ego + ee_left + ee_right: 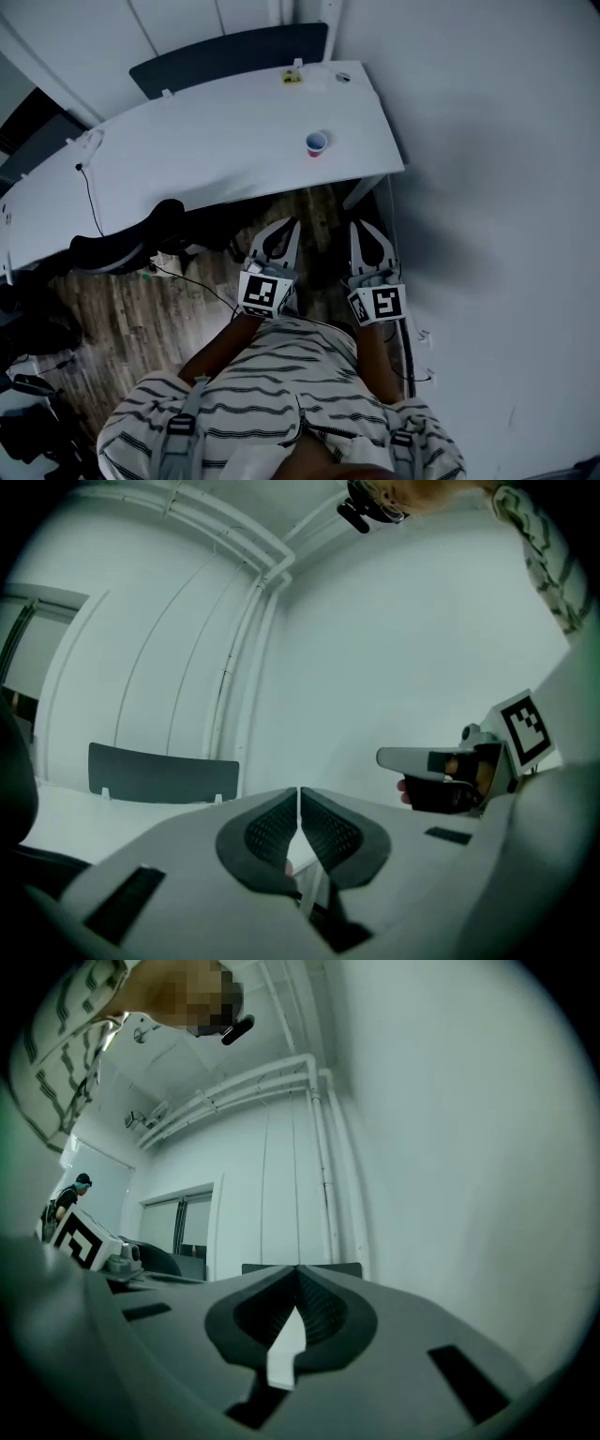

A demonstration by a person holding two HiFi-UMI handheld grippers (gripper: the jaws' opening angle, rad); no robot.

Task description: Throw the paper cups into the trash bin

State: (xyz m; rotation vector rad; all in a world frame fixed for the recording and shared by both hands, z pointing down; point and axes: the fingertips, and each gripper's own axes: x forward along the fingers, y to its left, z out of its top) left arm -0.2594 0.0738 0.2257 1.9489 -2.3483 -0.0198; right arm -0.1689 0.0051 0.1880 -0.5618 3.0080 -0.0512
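White table (206, 150), red-and-blue paper cup (316, 143) — shirt (281, 366) white with thin dark wavy stripes.

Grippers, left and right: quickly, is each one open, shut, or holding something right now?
Left gripper: shut, holding nothing.
Right gripper: shut, holding nothing.

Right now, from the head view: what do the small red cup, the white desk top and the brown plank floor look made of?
Small red cup: likely paper, with a thin bluish rim and matte sides; too small to be sure.
White desk top: smooth laminate or painted board, with an even matte sheen and no grain.
Brown plank floor: wood or wood-look laminate, with visible grain and board seams.
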